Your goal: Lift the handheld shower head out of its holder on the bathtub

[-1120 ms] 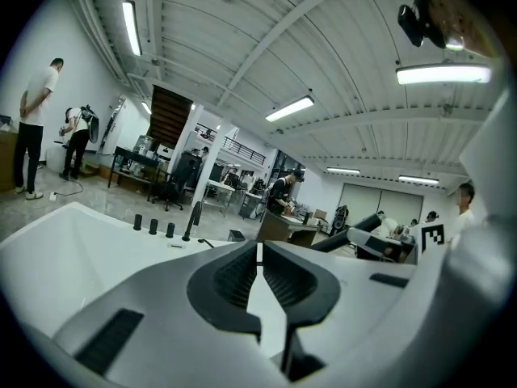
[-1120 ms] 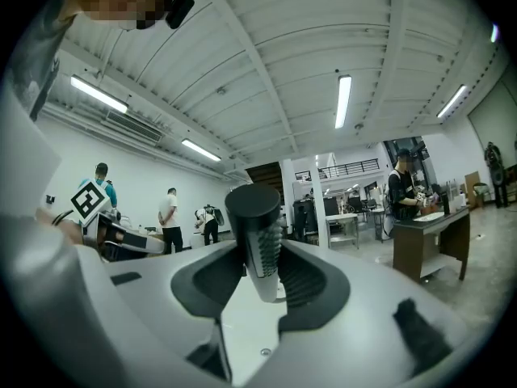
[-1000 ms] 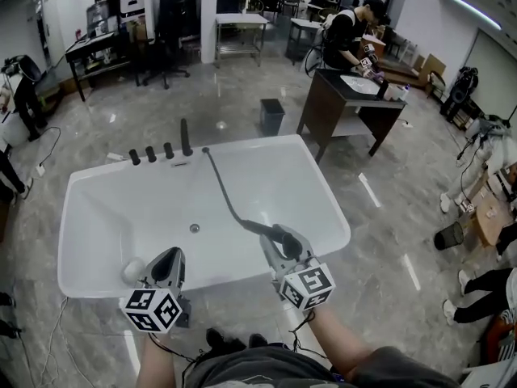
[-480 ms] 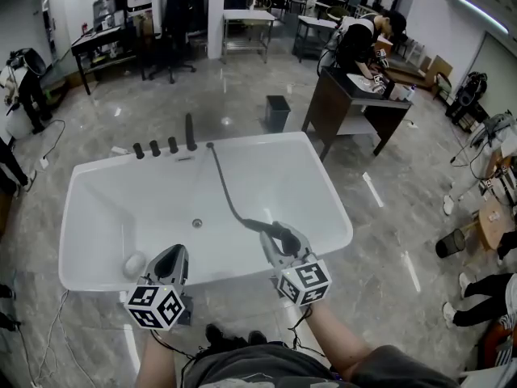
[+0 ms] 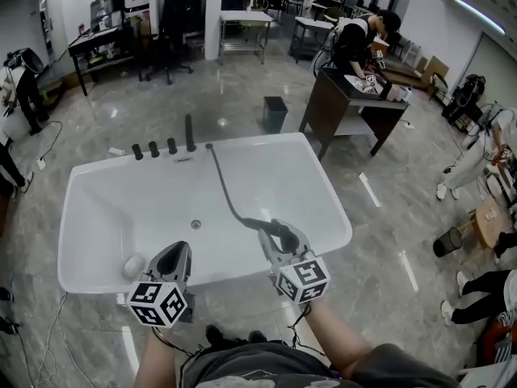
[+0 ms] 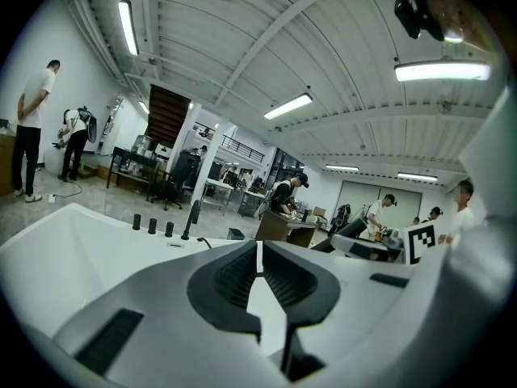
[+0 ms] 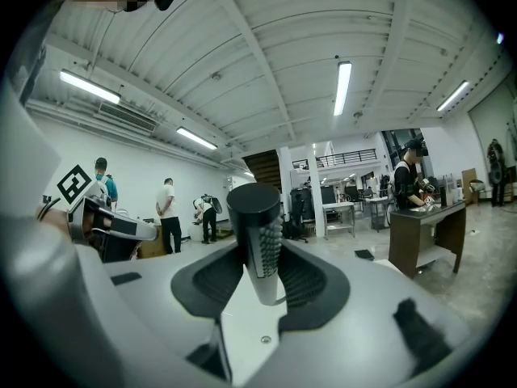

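The black handheld shower head (image 5: 284, 234) hangs over the front right part of the white bathtub (image 5: 89, 176), with my right gripper (image 5: 279, 236) shut on it. Its dark hose (image 5: 226, 192) runs back across the tub to the far rim next to the black spout (image 5: 191, 133) and the three knobs (image 5: 153, 149). In the right gripper view the shower head (image 7: 257, 233) stands upright between the pads, nozzle bumps showing, and the right gripper (image 7: 260, 275) clamps it. My left gripper (image 5: 175, 255) is shut on nothing over the tub's front rim; the left gripper (image 6: 258, 253) shows only a thin slit.
A small white round object (image 5: 132, 265) lies in the tub's front left corner, and the drain (image 5: 195, 225) is mid-floor. Behind the tub stand a black bin (image 5: 275, 113) and a dark desk (image 5: 347, 95) with a person at it. More people stand at the right.
The head view has shifted slightly. Both grippers and the shower head keep their places.
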A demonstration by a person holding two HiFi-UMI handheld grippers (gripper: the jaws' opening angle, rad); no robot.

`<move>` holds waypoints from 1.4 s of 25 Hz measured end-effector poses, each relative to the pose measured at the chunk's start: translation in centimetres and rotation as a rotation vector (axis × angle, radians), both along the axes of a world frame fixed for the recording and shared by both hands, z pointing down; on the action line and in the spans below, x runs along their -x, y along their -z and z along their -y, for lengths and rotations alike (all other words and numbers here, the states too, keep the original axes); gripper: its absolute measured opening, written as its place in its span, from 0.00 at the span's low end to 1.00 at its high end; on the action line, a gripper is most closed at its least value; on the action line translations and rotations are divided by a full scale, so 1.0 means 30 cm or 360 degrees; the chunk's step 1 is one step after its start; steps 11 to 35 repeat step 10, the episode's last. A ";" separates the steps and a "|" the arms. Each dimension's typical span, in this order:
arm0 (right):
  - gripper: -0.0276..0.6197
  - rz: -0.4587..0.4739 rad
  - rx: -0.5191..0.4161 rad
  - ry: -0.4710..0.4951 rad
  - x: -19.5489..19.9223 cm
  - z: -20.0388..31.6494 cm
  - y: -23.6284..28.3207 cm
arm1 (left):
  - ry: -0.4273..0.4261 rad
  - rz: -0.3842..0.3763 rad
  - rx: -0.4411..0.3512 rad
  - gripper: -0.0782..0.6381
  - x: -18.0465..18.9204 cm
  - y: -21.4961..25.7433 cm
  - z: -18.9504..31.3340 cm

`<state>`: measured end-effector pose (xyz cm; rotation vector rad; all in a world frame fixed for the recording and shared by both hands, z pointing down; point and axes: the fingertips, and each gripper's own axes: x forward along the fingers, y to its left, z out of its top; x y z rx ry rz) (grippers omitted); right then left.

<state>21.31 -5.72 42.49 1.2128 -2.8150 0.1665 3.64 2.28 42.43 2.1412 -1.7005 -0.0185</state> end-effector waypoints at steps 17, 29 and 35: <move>0.26 -0.0023 -0.0003 0.0013 0.058 -0.006 -0.015 | -0.0036 -0.0004 -0.0014 0.15 0.030 -0.015 0.009; 0.26 -0.0023 -0.0003 0.0013 0.058 -0.006 -0.015 | -0.0036 -0.0004 -0.0014 0.15 0.030 -0.015 0.009; 0.26 -0.0023 -0.0003 0.0013 0.058 -0.006 -0.015 | -0.0036 -0.0004 -0.0014 0.15 0.030 -0.015 0.009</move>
